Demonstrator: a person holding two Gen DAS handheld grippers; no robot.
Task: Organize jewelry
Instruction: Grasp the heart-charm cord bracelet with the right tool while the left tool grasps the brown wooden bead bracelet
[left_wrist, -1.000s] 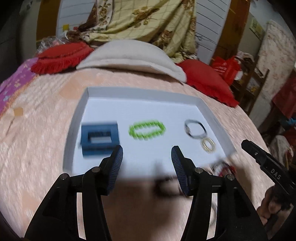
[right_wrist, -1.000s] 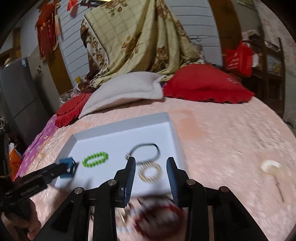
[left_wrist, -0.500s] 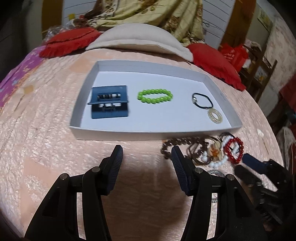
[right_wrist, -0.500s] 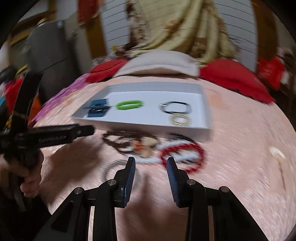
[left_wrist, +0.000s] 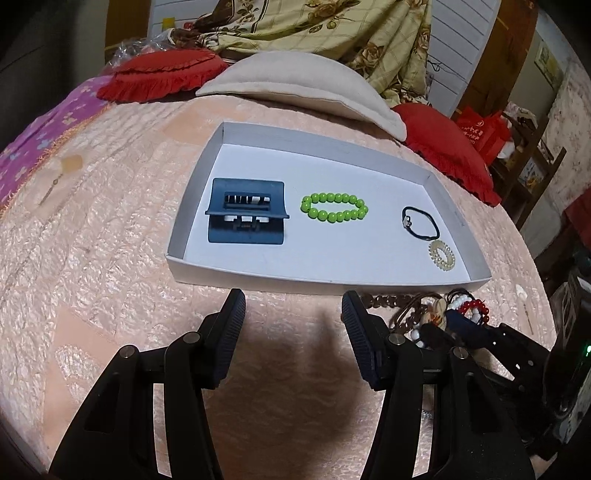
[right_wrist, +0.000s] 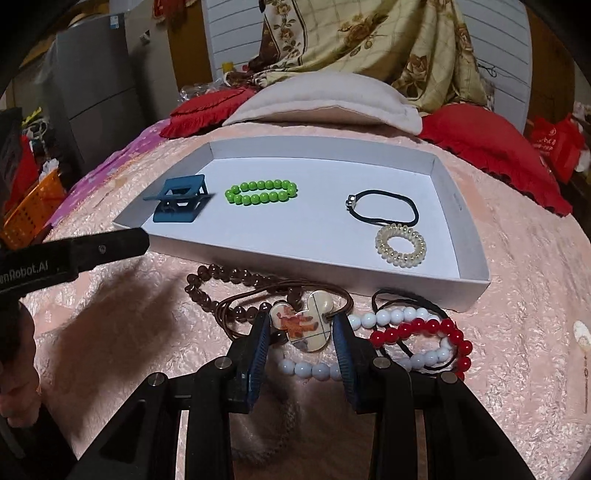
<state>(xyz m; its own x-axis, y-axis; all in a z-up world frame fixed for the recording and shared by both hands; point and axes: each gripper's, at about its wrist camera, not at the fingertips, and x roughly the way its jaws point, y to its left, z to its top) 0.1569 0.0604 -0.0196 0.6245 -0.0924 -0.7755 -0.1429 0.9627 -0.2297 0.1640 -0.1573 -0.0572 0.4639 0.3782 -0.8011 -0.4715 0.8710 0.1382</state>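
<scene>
A white tray (left_wrist: 369, 280) lies on the pink bedspread and holds a blue hair clip (left_wrist: 245, 210), a green bead bracelet (left_wrist: 334, 207), a black hair tie (left_wrist: 421, 221) and a clear spiral tie (left_wrist: 442, 255). My left gripper (left_wrist: 293, 314) hangs open and empty over the bedspread just in front of the tray. My right gripper (right_wrist: 301, 326) is open low over a pile of jewelry. A mouse-head pendant (right_wrist: 304, 325) on a brown cord lies between its fingers. Around the pendant are brown beads (right_wrist: 221, 280), white beads (right_wrist: 391, 317) and a red bead bracelet (right_wrist: 424, 328).
A beige pillow (left_wrist: 295, 81) and red cushions (left_wrist: 162, 74) lie beyond the tray. One finger of the left gripper (right_wrist: 110, 247) crosses the right wrist view, with a hand (right_wrist: 14, 387) below it. A small white piece (right_wrist: 581, 332) lies on the bedspread at the right.
Both grippers have drawn back from over the tray to its near side. The right one has dropped over the jewelry pile, so the pendant now sits between its fingers. Jaw widths look unchanged.
</scene>
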